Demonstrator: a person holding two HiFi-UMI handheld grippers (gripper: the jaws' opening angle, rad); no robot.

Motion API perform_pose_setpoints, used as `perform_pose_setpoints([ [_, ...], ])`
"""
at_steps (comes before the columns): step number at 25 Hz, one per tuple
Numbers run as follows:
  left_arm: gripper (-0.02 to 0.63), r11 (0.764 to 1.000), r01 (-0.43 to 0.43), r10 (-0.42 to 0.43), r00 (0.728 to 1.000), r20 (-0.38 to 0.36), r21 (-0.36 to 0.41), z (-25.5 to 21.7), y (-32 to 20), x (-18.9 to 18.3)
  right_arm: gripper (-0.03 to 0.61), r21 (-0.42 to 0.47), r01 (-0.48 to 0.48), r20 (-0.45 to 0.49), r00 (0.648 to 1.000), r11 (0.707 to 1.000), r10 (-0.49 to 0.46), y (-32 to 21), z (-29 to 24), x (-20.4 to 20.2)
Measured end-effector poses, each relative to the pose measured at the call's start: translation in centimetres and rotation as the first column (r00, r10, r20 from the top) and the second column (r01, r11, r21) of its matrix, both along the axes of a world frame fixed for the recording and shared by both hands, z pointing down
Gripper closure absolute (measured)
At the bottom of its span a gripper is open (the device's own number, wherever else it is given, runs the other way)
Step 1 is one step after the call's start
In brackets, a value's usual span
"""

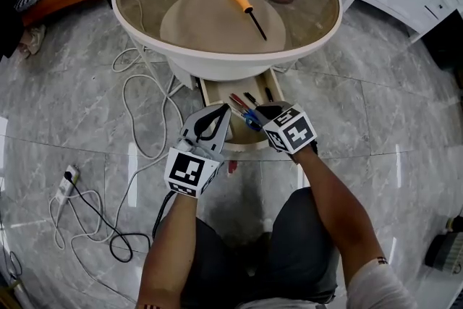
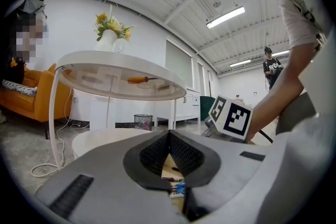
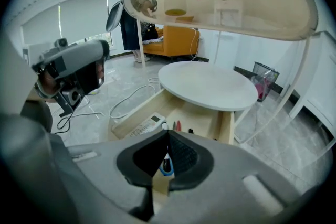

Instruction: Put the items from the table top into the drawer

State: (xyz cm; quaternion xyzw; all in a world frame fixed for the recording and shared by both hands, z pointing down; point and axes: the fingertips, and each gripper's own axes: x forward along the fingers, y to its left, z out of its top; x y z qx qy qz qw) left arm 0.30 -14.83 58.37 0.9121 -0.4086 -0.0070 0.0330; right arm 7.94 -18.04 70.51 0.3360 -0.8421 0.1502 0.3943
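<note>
The round glass-topped desk (image 1: 217, 66) has its drawer (image 1: 215, 90) pulled open beneath. The left tool (image 2: 168, 135) and right tool (image 3: 168, 138) sit at the drawer's front, both closed on nothing. An orange-handled screwdriver (image 1: 244, 5) lies on the desk top; pens (image 1: 240, 103) lie in the drawer

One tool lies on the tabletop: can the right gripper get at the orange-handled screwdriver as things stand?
Probably yes: the orange-handled screwdriver lies uncovered on the glass tabletop; the right gripper, shut and empty, sits lower, at the drawer.
</note>
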Motion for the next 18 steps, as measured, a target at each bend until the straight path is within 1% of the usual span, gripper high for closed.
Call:
perform_pose_setpoints([
  [3, 0.614, 1.000, -0.017, 0.017, 1.000, 0.025, 0.016, -0.4, 0.8, 0.1, 0.577, 0.022, 0.008, 0.045, 0.999, 1.000, -0.009, 1.0, -1.8, -0.4],
  [6, 0.614, 0.999, -0.024, 0.023, 0.999, 0.031, 0.024, -0.9, 1.3, 0.3, 0.577, 0.046, 0.023, 0.085, 0.996, 0.999, -0.026, 2.2, -3.8, -0.8],
  [8, 0.614, 1.000, -0.025, 0.025, 0.999, 0.022, 0.017, -1.2, 1.5, 0.4, 0.577, 0.060, 0.031, 0.109, 0.993, 0.998, -0.037, 2.9, -5.1, -1.0],
  [10, 0.614, 1.000, -0.017, 0.017, 1.000, -0.003, 0.009, -1.9, 1.6, 0.3, 0.577, 0.073, 0.037, 0.131, 0.990, 0.997, -0.046, 3.3, -6.4, -1.3],
  [12, 0.614, 1.000, -0.007, 0.008, 1.000, -0.026, 0.009, -3.0, 1.5, 0.1, 0.577, 0.088, 0.046, 0.148, 0.987, 0.995, -0.059, 3.7, -7.8, -1.7],
  [13, 0.614, 1.000, -0.008, 0.008, 1.000, -0.026, 0.013, -3.4, 1.6, 0.1, 0.578, 0.096, 0.052, 0.156, 0.985, 0.994, -0.066, 3.8, -8.6, -1.8],
  [18, 0.614, 0.999, -0.026, 0.025, 1.000, 0.017, 0.026, -5.0, 2.6, -0.1, 0.578, 0.137, 0.075, 0.184, 0.978, 0.988, -0.100, 4.2, -12.3, -2.2],
])
